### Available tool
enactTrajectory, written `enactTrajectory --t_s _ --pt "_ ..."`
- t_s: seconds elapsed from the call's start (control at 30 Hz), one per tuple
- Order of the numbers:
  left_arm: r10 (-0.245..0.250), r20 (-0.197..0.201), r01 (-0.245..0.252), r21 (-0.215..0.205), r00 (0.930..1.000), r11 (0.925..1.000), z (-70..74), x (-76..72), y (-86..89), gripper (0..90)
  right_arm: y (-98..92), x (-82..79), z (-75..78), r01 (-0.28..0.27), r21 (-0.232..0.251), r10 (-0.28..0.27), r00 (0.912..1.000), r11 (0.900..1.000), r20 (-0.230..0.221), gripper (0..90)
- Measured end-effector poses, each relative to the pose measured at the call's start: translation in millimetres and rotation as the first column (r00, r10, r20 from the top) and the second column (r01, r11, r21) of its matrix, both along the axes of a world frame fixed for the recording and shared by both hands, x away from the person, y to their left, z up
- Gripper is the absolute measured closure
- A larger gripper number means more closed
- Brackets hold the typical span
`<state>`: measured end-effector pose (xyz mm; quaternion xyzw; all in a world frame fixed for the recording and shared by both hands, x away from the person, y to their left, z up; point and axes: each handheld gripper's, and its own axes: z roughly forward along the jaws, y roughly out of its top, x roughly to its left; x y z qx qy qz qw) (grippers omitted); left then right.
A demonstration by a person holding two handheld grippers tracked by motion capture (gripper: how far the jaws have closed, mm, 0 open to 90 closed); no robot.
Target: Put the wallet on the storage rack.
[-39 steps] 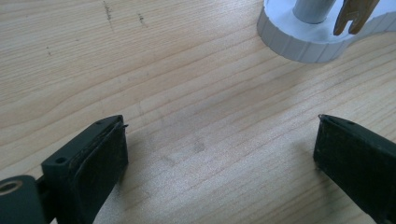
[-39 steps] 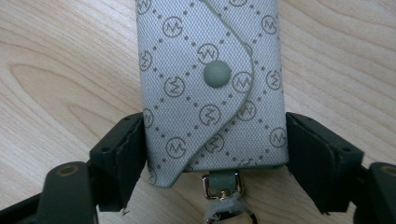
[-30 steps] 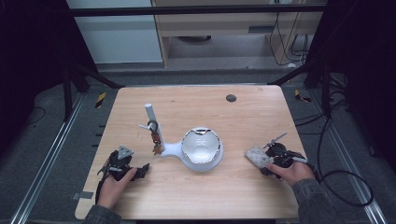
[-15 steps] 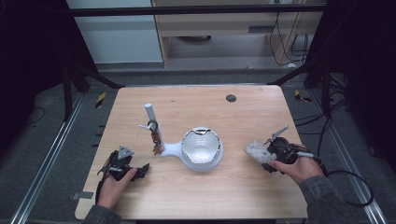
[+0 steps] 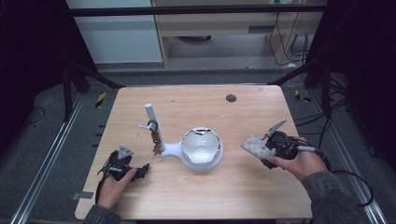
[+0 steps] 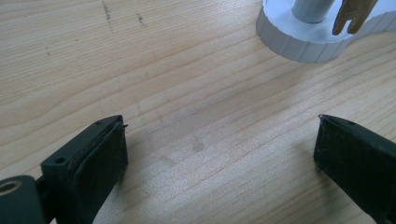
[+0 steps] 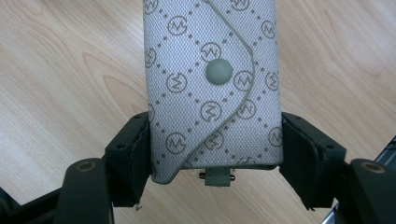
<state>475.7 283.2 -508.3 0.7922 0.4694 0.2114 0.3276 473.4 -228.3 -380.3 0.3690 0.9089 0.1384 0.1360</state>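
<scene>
A grey patterned pouch (image 7: 210, 70) with a snap flap is clamped by its sides between the pads of my right gripper (image 7: 215, 149). In the high view, the right gripper (image 5: 260, 150) holds the pouch (image 5: 253, 146) above the table's right side, to the right of the white bowl (image 5: 201, 145). The bowl is joined to a white stand with an upright post (image 5: 150, 114), and keys (image 5: 156, 140) hang from it. My left gripper (image 5: 136, 169) rests open at the front left. Its jaws stand wide apart over bare wood (image 6: 219, 144), pointing at the stand's base (image 6: 299, 42).
A dark round hole (image 5: 230, 98) sits near the wooden table's (image 5: 187, 196) far edge. Metal frame rails (image 5: 42, 163) run along both sides of the table. A cable (image 5: 355, 186) trails off to the right from the right gripper.
The right gripper has lifted the pouch up off the table. The left gripper has stayed where it was.
</scene>
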Motion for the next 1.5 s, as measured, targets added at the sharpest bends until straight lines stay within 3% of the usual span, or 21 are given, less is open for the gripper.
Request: enactTrajectory --t_s 0.9,1.5 --pt "0.0 -0.001 0.0 0.0 1.0 1.0 0.0 0.0 0.0 2.1 41.3 1.2 33.5 -0.11 -0.043 0.112 0.9931 0.993 0.034 31.2" --pt "0.0 -0.001 0.0 -0.001 1.0 1.0 0.0 0.0 0.0 2.1 51.5 5.5 36.2 -0.133 -0.049 0.135 0.9904 0.99 0.032 31.2"
